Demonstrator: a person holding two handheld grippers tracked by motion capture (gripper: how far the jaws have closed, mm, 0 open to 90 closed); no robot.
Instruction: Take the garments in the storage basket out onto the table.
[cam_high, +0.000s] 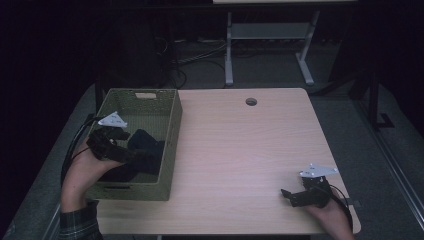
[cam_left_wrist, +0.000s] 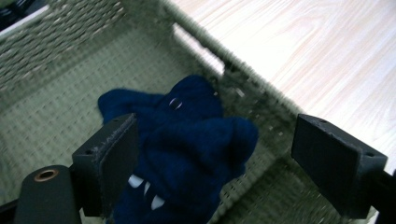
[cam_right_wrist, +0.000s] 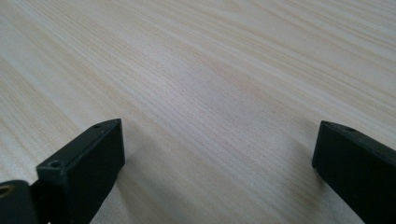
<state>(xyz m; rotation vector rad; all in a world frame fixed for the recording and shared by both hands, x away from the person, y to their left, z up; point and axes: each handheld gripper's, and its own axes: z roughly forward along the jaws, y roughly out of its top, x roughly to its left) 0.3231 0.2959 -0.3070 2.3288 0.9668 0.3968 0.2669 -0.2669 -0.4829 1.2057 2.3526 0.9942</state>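
Observation:
An olive woven basket (cam_high: 173, 131) stands on the left part of the light wooden table (cam_high: 240, 150). A navy blue plush toy (cam_high: 148, 146) lies on the basket floor. In the left gripper view the toy (cam_left_wrist: 191, 112) shows white teeth-like bits and a small eye, beside the basket wall (cam_left_wrist: 56, 42). My left gripper (cam_high: 131, 146) hovers inside the basket just over the toy. It is open (cam_left_wrist: 215, 135), its jaws wide on either side of the toy. My right gripper (cam_high: 292, 196) rests low near the table's front right edge, open (cam_right_wrist: 217, 135) over bare wood (cam_right_wrist: 210, 70).
A round cable hole (cam_high: 251, 101) sits near the table's far edge. Behind the table stand the white legs of another desk (cam_high: 229, 50), with cables on the floor (cam_high: 200, 55). Bare wood stretches between the basket and my right gripper.

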